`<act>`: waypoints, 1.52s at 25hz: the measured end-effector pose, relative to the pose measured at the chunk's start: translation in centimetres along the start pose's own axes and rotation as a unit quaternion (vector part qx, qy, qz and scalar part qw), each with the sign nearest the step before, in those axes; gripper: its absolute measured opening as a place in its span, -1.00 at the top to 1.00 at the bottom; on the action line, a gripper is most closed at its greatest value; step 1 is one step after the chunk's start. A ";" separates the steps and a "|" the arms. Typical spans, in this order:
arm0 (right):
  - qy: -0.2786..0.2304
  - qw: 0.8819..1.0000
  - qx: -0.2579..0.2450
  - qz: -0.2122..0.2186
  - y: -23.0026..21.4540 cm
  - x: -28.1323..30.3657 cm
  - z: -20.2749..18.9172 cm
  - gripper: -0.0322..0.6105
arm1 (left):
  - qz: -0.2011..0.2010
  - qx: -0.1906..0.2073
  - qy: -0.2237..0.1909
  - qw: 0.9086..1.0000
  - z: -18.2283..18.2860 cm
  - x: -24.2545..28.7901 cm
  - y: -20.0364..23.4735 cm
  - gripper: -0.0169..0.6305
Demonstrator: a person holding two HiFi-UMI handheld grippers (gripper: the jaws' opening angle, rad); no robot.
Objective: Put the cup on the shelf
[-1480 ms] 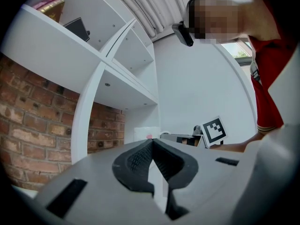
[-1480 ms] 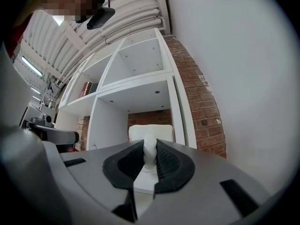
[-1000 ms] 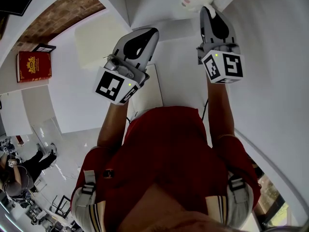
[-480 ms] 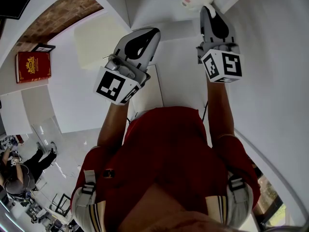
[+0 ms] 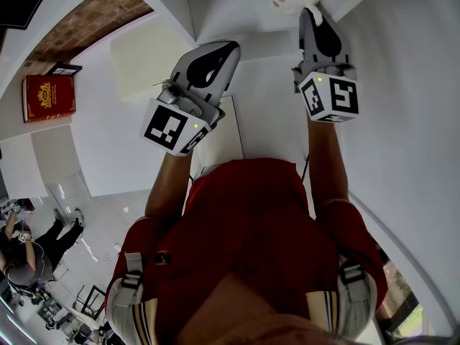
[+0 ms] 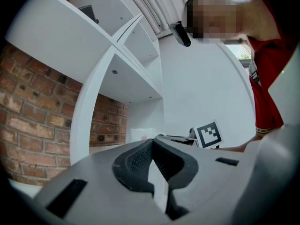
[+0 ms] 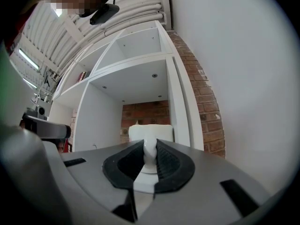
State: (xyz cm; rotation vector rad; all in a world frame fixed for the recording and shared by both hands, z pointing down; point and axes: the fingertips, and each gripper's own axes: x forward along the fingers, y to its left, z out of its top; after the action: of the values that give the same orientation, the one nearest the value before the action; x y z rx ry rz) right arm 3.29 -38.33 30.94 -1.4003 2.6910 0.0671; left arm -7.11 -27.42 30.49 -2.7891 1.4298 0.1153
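While the right tongs [image 7: 150,146] stay clenched on the handle [image 7: 149,156] of the white cup [image 7: 151,132], both ribbed pads press that handle from either side and the cup's body stands just beyond the tips. The left tongs [image 6: 153,142] are clenched on nothing, their pads meeting at the tips with no thing between them. In the head view the left tongs sit lower and to the left of the right tongs, well apart from the cup.

The cup is held upright, raised in front of an open compartment of the white shelf [image 7: 180,102]. Whether its base touches the shelf board cannot be told. Behind the cup, the back of that compartment is a brick wall [image 7: 140,111].

Each tool carries a cube with black-and-white square markers [image 5: 332,98] at the hand end. Farther out, a red book [image 5: 49,98] stands in another compartment at the left of the head view. The person in a red shirt [image 5: 251,214] holds both arms out toward the shelf.
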 end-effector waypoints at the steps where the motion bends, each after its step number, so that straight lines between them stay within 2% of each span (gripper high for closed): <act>1: 0.000 1.000 0.000 -0.001 0.0 0.0 0.0 0.78 | 0.000 0.000 0.001 1.000 -0.1 0.0 0.0 0.93; 25: 0.019 1.000 -0.011 -0.008 -0.2 -0.3 -0.9 0.73 | -0.007 0.000 0.003 1.000 -0.4 0.2 -0.8 0.93; 38: 0.039 0.999 -0.013 -0.003 0.4 -1.2 -1.2 0.51 | -0.009 0.001 0.003 1.000 -0.1 -0.4 -1.0 0.93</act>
State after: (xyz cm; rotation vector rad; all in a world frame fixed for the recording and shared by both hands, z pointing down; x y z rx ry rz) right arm 3.54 -37.26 32.21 -1.4485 2.7569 0.0489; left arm -6.53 -26.50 30.64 -2.8026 1.4046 0.1038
